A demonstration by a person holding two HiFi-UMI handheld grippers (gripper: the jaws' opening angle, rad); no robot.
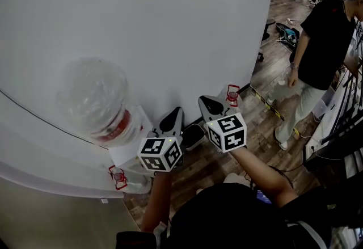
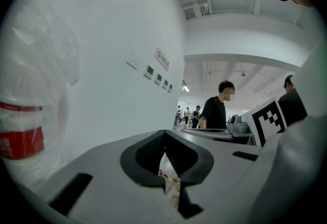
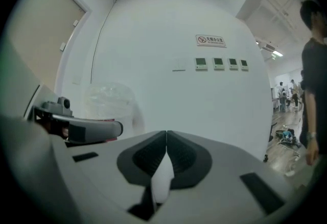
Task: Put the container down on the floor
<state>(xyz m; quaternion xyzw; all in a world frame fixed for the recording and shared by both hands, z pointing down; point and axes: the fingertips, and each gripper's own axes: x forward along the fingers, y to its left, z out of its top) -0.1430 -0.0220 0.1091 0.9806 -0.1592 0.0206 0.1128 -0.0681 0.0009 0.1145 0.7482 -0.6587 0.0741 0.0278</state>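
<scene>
**Sizing up a film-wrapped container beside 2 empty grippers**

Standing against the white wall (image 1: 85, 15), the container (image 1: 91, 97) is a big, rounded, clear bottle under loose plastic film. A red band (image 1: 116, 130) circles its lower, narrower end. Below the band comes something white (image 1: 129, 151), either a stand or more wrapping. Its foot is hidden behind the left gripper's marker cube, so I cannot tell whether the container rests on the wooden floor (image 1: 227, 157) or above it.

By its bulk it is probably heavy if full, though no view shows the fill. The walls look stiff, but the film is likely slick and may slide over the plastic beneath. A 1-jaw pinch on the broad belly seems hopeless. The narrow banded end is the better hold, or 2 grippers pressing from opposite sides.

The left gripper (image 1: 174, 117) has its jaws pressed tip to tip, with only floor showing in the gap behind them. The right gripper (image 1: 209, 105) is closed the same way, on nothing.

The container sits just left of the left gripper, filling the left edge of that gripper's view (image 2: 30, 80) without touching it. From the right gripper it lies ahead and left (image 3: 107, 98), beyond the left gripper.
</scene>
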